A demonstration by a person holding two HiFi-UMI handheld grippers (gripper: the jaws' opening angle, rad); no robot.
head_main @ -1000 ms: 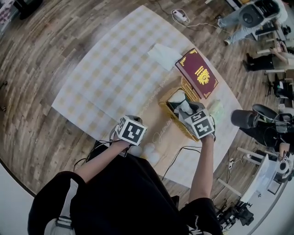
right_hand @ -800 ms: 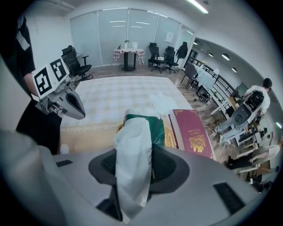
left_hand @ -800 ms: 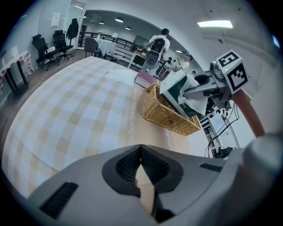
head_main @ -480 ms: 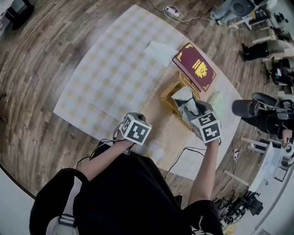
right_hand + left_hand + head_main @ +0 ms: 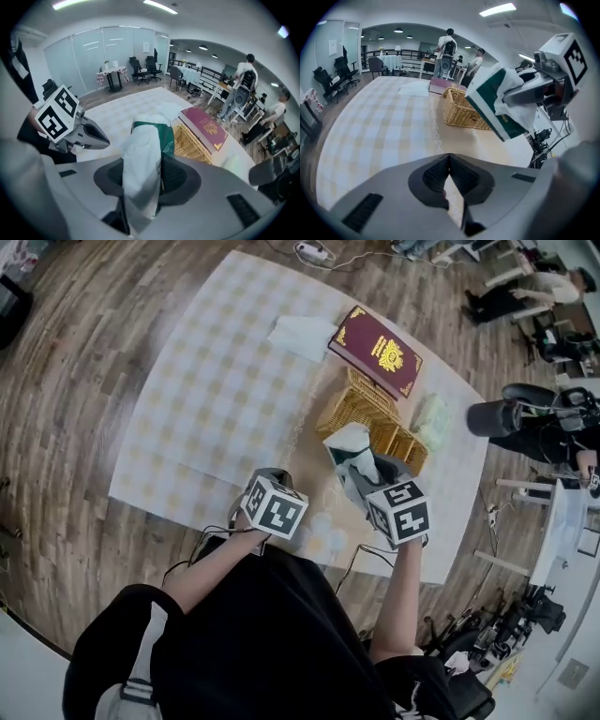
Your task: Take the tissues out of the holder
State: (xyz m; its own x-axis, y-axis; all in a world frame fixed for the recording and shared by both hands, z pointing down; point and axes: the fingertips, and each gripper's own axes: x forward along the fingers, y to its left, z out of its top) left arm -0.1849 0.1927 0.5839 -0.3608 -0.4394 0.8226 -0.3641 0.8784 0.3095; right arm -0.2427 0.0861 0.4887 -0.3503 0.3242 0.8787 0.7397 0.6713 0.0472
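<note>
Two grippers showed. At your left, your left gripper (image 5: 449, 158) had its jaws pressed together on nothing. Rightward, your right gripper (image 5: 361, 470) clamped the white-and-green soft tissue pack (image 5: 349, 442), held in the air at seven o'clock of the woven wicker basket (image 5: 361, 404).

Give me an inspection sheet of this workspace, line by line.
Surface: checked tablecloth, lying flat.
Job's things: tissue pack held in the air, clear of the wicker holder.
Clutter: red book behind the holder; white napkin and pale green packet on the cloth.
Grippers: right gripper shut on the tissue pack; left gripper shut, empty.
Cables: black lead hangs off the near table edge.
Surroundings: wooden floor; people at desks beyond.
</note>
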